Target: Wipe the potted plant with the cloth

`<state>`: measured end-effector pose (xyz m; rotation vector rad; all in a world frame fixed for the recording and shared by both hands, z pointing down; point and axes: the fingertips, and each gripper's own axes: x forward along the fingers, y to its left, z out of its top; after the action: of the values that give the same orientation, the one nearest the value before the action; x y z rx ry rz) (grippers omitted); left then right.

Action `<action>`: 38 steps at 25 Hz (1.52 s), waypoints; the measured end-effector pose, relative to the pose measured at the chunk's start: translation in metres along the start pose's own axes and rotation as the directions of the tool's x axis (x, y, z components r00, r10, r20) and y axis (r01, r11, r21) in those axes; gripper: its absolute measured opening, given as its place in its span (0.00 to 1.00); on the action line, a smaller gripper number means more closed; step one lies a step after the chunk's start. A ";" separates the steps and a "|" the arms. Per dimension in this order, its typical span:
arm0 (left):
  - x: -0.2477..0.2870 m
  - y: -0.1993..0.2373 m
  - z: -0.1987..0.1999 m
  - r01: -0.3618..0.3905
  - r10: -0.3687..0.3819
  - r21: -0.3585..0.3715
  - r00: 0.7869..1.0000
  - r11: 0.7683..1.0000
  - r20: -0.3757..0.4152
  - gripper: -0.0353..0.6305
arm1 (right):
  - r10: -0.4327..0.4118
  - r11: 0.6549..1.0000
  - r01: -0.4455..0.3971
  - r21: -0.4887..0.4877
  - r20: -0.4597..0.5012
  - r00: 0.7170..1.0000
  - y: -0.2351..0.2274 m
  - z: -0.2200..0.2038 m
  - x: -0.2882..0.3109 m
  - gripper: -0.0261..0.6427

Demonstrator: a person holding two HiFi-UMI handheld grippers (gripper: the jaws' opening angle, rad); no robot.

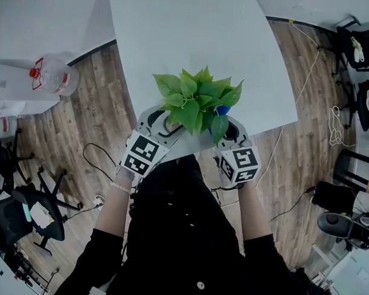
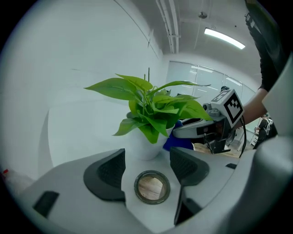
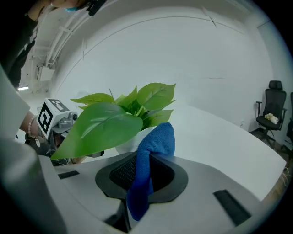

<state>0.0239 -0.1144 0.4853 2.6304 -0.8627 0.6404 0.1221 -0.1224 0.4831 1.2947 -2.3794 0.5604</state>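
Note:
A green leafy plant (image 1: 195, 102) in a white pot (image 2: 143, 147) stands near the front edge of the white table (image 1: 194, 35). My left gripper (image 2: 146, 157) is open just left of the pot, its jaws apart with nothing between them. My right gripper (image 3: 142, 169) is shut on a blue cloth (image 3: 153, 146), which sticks up from the jaws beside the pot (image 3: 130, 145) under a big leaf (image 3: 103, 128). In the head view the cloth (image 1: 222, 110) peeks out beneath the right-hand leaves, and both grippers (image 1: 150, 127) (image 1: 232, 132) flank the plant.
A clear water bottle with a red cap (image 1: 51, 76) lies on a second white table at the left. Office chairs (image 1: 25, 211) (image 1: 357, 50) and cables (image 1: 336, 125) sit on the wooden floor around the table. The table edge runs just in front of the person.

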 end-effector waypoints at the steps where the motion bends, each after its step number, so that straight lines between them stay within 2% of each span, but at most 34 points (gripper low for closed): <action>1: 0.001 0.002 0.002 0.005 -0.005 0.007 1.000 1.000 0.002 0.50 | -0.003 1.000 0.003 0.005 0.001 1.000 -0.004 0.001 0.001 0.17; 4: 0.004 0.005 0.010 0.039 -0.040 0.033 0.999 0.999 0.005 0.52 | -0.001 1.000 0.001 -0.008 -0.007 1.000 -0.012 0.003 0.006 0.17; 10: 0.016 -0.005 0.021 0.124 -0.125 0.123 0.992 0.985 -0.004 0.54 | 0.043 0.994 -0.046 -0.100 -0.029 0.999 -0.014 0.004 0.012 0.17; 13: 0.020 -0.005 0.025 0.112 -0.113 0.151 0.994 0.982 0.001 0.53 | 0.060 0.988 -0.065 -0.142 -0.044 0.997 -0.012 0.007 0.013 0.17; 17: 0.021 -0.001 0.025 0.081 -0.084 0.139 0.996 0.987 0.016 0.52 | 0.061 0.984 -0.069 -0.164 -0.053 0.997 -0.010 0.005 0.012 0.17; 24: 0.024 -0.004 0.024 0.019 -0.020 0.126 1.000 0.992 0.006 0.50 | 0.037 0.993 -0.041 -0.110 -0.041 0.998 -0.001 0.000 0.007 0.17; 32: 0.031 -0.015 0.013 -0.138 0.140 0.033 0.989 0.990 -0.046 0.49 | 0.026 0.993 -0.031 -0.112 -0.053 0.998 0.017 -0.013 -0.004 0.17; 35: 0.032 -0.019 0.014 -0.149 0.149 -0.010 0.988 0.989 -0.052 0.49 | 0.027 0.994 -0.032 -0.107 -0.047 0.999 0.024 -0.012 -0.006 0.17; 38: 0.032 -0.021 0.014 -0.131 0.129 -0.037 0.991 0.991 -0.045 0.49 | 0.034 0.989 -0.042 -0.143 -0.058 0.998 0.033 -0.015 -0.006 0.17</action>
<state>0.0639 -0.1189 0.4864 2.5312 -1.0300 0.7020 0.0990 -0.0943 0.4872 1.1586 -2.3566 0.4206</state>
